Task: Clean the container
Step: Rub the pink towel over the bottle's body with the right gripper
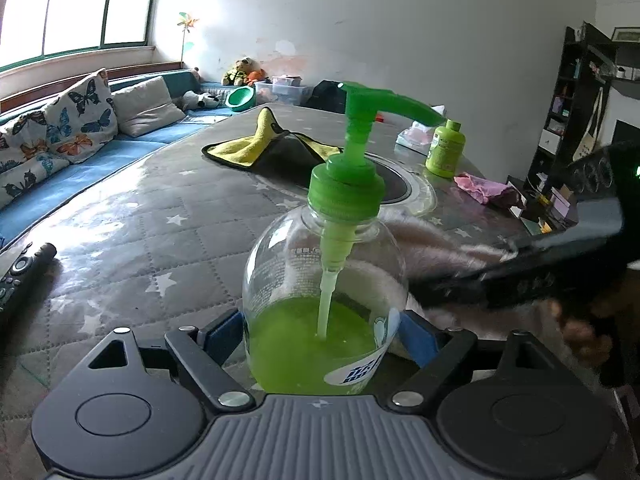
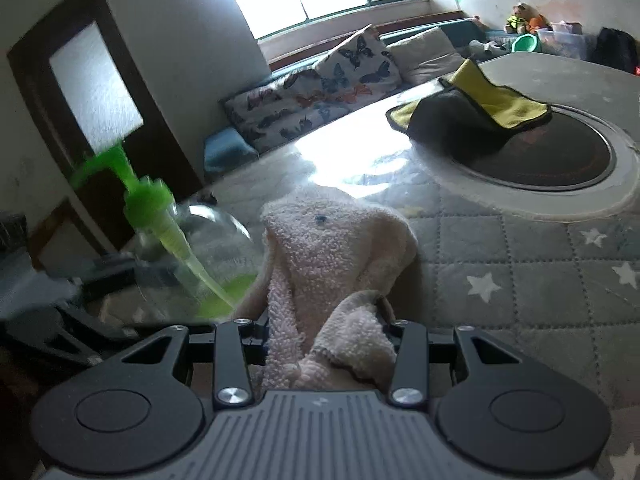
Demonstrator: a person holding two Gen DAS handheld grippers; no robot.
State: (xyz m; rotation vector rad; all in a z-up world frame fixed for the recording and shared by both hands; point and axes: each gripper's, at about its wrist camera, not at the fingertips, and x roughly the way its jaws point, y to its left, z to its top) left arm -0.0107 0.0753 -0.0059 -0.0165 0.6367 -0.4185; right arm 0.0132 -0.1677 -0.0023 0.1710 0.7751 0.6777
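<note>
A clear pump bottle [image 1: 320,280] with a green pump head and green liquid in its lower part stands upright between the blue pads of my left gripper [image 1: 322,338], which is shut on it. My right gripper [image 2: 326,320] is shut on a fluffy pale pink cloth [image 2: 332,248]. That cloth presses against the bottle's right side, where it shows as pink fluff [image 1: 428,248] behind the glass. In the right wrist view the bottle [image 2: 192,248] is blurred at the left, touching the cloth. The right gripper's dark body [image 1: 540,264] crosses the left wrist view from the right.
The grey quilted table cover with stars [image 1: 160,216] carries a yellow and grey cloth [image 1: 272,144], a round dark inset plate [image 2: 552,160], a small green bottle [image 1: 445,148], a pink rag [image 1: 486,188] and a remote control [image 1: 22,276]. A sofa with cushions [image 1: 76,120] lies beyond.
</note>
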